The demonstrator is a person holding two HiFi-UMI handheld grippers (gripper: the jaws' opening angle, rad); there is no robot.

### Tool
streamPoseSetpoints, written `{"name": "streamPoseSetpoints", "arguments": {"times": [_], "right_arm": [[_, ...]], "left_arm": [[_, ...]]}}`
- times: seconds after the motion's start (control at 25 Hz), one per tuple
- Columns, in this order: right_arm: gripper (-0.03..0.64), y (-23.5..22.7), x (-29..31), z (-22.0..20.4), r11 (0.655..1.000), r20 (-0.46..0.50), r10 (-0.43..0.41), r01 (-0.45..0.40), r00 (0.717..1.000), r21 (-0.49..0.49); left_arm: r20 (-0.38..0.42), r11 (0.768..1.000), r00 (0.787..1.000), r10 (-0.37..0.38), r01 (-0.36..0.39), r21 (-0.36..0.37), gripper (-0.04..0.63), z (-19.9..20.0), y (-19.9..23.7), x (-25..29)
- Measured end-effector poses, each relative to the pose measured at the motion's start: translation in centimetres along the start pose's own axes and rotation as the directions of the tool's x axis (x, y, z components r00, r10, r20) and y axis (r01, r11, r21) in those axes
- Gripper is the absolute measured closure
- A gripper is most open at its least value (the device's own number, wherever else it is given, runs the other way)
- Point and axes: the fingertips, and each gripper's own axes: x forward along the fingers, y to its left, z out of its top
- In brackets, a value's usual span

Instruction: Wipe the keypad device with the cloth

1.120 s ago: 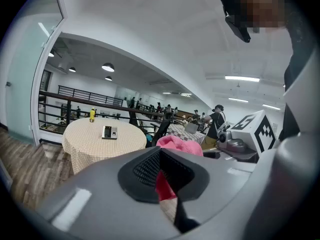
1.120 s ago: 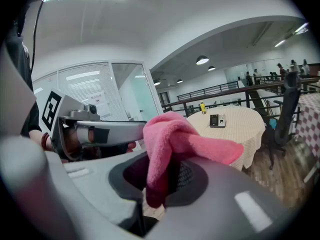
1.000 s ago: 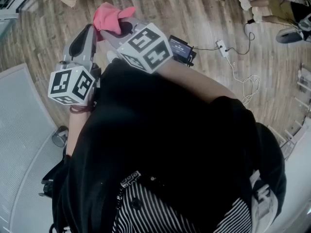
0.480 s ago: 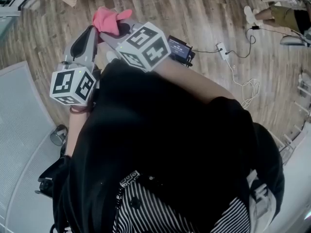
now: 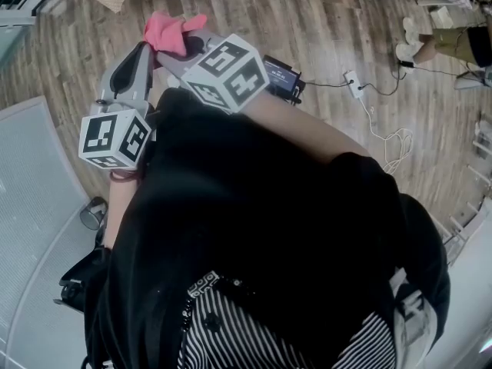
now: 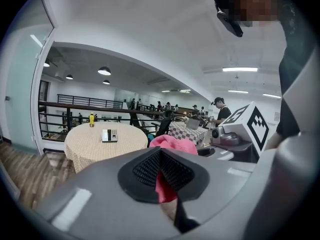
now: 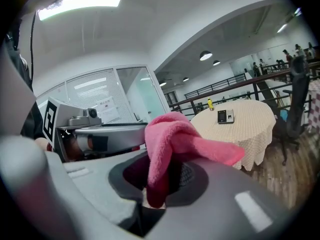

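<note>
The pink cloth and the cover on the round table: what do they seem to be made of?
The pink cloth looks like soft microfibre or terry: fuzzy matte nap, limp folds. The table cover seems a thin woven fabric, cream with a small check, hanging in loose pleats; the fibre cannot be told.

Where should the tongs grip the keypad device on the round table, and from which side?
Probably across its long edges, from straight above: the keypad device lies flat on the tablecloth, so only thin edges offer a hold. The left tongs and right tongs both pinch the pink cloth; one must release first.
</note>
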Motion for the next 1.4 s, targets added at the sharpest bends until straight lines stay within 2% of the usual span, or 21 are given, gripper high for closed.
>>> {"name": "streamPoseSetpoints", "arguments": {"times": [0.28,0.64,0.84,1.16,1.4], "right_arm": [[0.555,-0.1,0.9,0.2,1.000,-0.011,0.000,-0.001,1.000,-0.024],[0.555,-2.1,0.5,1.4,0.995,0.017,-0.100,0.101,0.995,-0.026],[0.555,-3.7,0.4,0.5,0.989,0.032,-0.147,0.148,0.989,-0.026],[0.555,-5.2,7.1,2.5,0.989,0.018,-0.138,0.139,0.990,-0.053],[0.555,-7.1,13.5,6.6,0.981,0.004,-0.182,0.182,0.983,-0.062]], "left_arm": [[0.008,1.000,1.000,-0.011,0.011,-0.012,0.591,0.1,1.0,0.4],[0.039,0.993,0.992,-0.117,0.117,0.016,0.592,1.3,0.9,2.7],[0.039,0.985,0.985,-0.171,0.169,0.035,0.591,0.3,0.5,4.4],[0.038,0.977,0.977,-0.211,0.210,0.046,0.591,1.1,7.0,7.2],[0.034,0.970,0.969,-0.243,0.242,0.035,0.592,3.6,14.0,9.6]]}}
